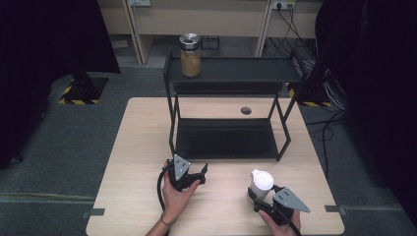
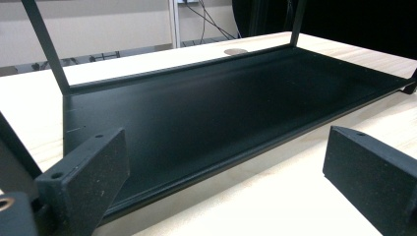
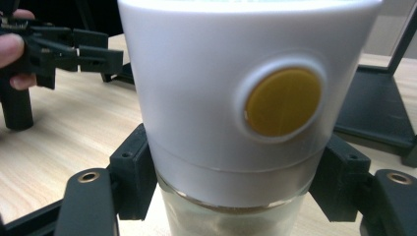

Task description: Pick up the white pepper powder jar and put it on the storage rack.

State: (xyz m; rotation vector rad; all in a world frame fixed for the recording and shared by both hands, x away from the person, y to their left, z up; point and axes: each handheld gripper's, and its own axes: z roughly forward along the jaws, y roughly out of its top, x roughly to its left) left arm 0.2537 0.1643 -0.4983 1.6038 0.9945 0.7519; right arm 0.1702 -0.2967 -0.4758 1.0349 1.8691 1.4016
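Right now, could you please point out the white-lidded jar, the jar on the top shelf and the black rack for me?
White-lidded jar (image 3: 206,108): right gripper view, on its white lid.
Jar on the top shelf (image 1: 190,61): high view, on its glass body.
Black rack (image 2: 206,108): left gripper view, on its lower shelf.

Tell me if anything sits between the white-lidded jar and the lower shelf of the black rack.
Nothing visible does. The right gripper is shut on the white-lidded jar, and bare table lies between it and the rack's lower shelf, which holds nothing. The left gripper stands off to the side.
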